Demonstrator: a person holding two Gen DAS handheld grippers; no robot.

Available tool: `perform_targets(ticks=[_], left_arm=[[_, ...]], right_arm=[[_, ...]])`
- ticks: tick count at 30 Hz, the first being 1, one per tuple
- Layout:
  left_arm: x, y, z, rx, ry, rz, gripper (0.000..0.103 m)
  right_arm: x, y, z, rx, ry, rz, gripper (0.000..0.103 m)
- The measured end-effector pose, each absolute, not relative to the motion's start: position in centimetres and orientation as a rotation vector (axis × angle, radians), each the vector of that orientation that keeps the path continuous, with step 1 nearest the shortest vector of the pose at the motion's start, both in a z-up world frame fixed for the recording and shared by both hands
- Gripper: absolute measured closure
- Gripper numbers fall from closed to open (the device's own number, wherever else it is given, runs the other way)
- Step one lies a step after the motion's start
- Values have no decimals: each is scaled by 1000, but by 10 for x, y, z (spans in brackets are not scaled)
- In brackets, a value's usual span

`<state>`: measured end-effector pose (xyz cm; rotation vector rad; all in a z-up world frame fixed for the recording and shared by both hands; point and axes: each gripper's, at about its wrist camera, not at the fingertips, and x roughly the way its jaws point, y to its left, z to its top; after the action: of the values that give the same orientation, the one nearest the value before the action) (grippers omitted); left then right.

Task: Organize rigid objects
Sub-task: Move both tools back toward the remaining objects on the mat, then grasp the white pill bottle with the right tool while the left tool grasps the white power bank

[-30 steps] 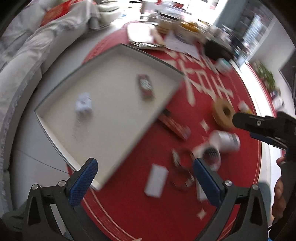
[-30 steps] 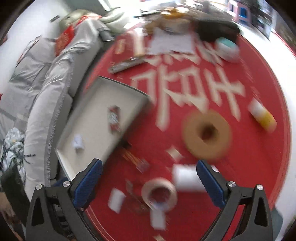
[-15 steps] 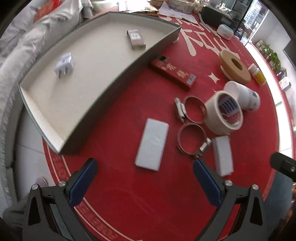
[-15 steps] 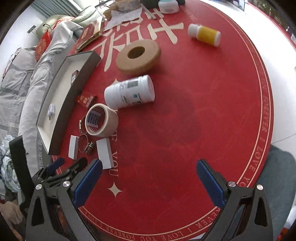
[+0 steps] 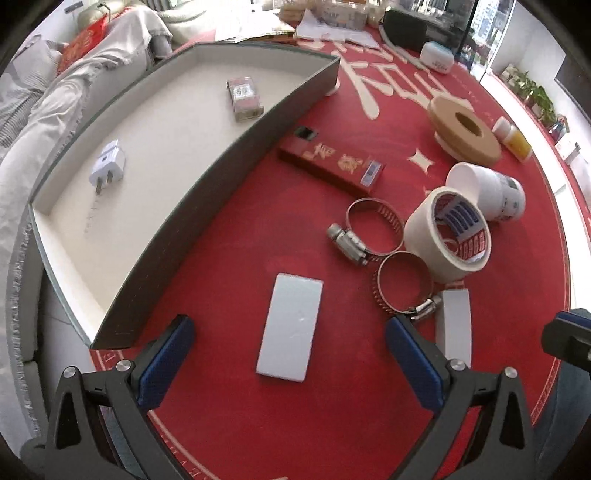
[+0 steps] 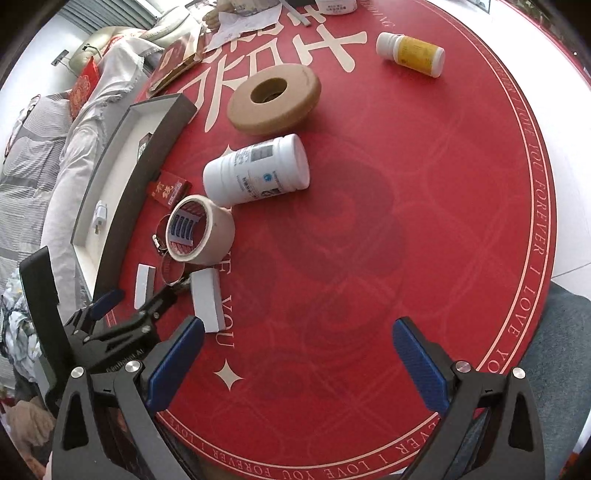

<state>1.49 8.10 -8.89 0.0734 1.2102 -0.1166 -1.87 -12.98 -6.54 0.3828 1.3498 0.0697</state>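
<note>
A grey tray (image 5: 236,155) with a white floor holds a white plug (image 5: 108,166) and a small packet (image 5: 243,96). On the red mat lie two white blocks (image 5: 291,325) (image 5: 453,325), two metal hose clamps (image 5: 373,229), a masking tape roll (image 5: 448,232), a red box (image 5: 332,166), a white jar (image 6: 256,170), a brown ring (image 6: 273,98) and a yellow bottle (image 6: 410,53). My left gripper (image 5: 290,363) stands open just short of the nearer white block. My right gripper (image 6: 299,363) is open over bare mat, right of the objects.
A sofa with grey covers (image 5: 74,85) runs behind the tray. Papers, boxes and a black case (image 5: 410,31) crowd the mat's far side. The mat's right half (image 6: 424,221) holds nothing. The left gripper's body (image 6: 110,325) shows in the right wrist view.
Both grippers came down and back toward the near edge of the mat. The left one has closed in on the white block. Both stayed open.
</note>
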Motion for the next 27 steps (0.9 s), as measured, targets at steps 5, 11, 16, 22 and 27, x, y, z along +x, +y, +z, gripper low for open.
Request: perform_targets(ticks=[5, 11, 16, 22, 27], left_arm=[[10, 84, -87, 82, 1179, -133, 0], [8, 84, -87, 82, 1154, -134, 0], [7, 85, -86, 76, 1148, -129, 0], [8, 84, -85, 75, 1153, -124, 0], [12, 81, -86, 72, 1172, -118, 3]], right_arm=[[5, -125, -61, 349, 1322, 59, 1], [56, -112, -54, 329, 1264, 28, 1], [84, -99, -66, 270, 1264, -4, 1], [92, -91, -79, 186, 1302, -25, 29], [76, -112, -68, 287, 1283, 21, 31]])
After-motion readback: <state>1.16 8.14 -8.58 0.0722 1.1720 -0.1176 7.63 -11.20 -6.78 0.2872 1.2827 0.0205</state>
